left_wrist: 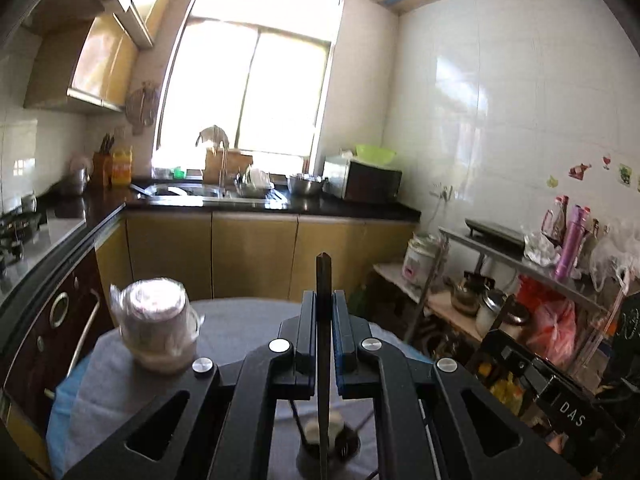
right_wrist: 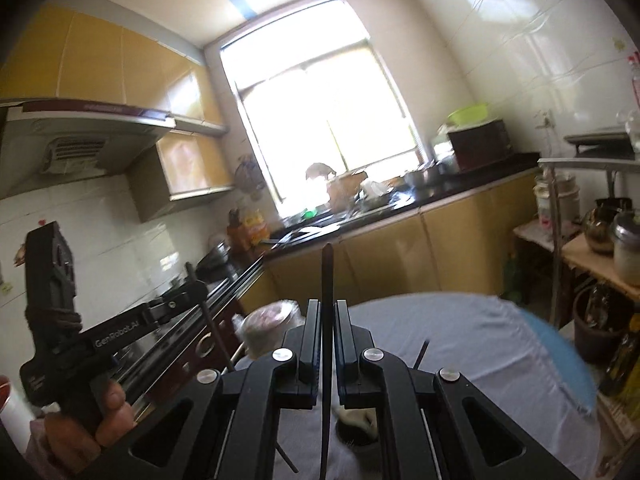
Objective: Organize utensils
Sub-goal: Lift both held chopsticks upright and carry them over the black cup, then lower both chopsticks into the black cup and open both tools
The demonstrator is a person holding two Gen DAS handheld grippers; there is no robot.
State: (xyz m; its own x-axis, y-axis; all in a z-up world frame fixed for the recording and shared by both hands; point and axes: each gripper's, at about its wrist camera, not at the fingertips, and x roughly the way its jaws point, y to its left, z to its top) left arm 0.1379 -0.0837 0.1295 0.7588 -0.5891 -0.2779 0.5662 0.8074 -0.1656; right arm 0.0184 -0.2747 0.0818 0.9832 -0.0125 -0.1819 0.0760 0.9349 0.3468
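My left gripper [left_wrist: 324, 300] is shut on a dark chopstick [left_wrist: 323, 320] that stands upright between its fingers. Its lower end points into a dark utensil cup [left_wrist: 330, 446] on the round table, which holds a few utensils. My right gripper [right_wrist: 328, 310] is shut on another dark chopstick [right_wrist: 328, 280], also upright, above the same cup [right_wrist: 356, 432]. The left gripper [right_wrist: 192, 284] also shows at the left of the right wrist view, held in a hand, with its chopstick [right_wrist: 212, 320] hanging down.
A round table with a grey cloth [right_wrist: 460, 344] lies below both grippers. A plastic-wrapped jar [left_wrist: 156, 328] stands on its left side. Kitchen counter with sink [left_wrist: 208, 196] runs behind; a cluttered metal shelf [left_wrist: 540, 264] stands at the right.
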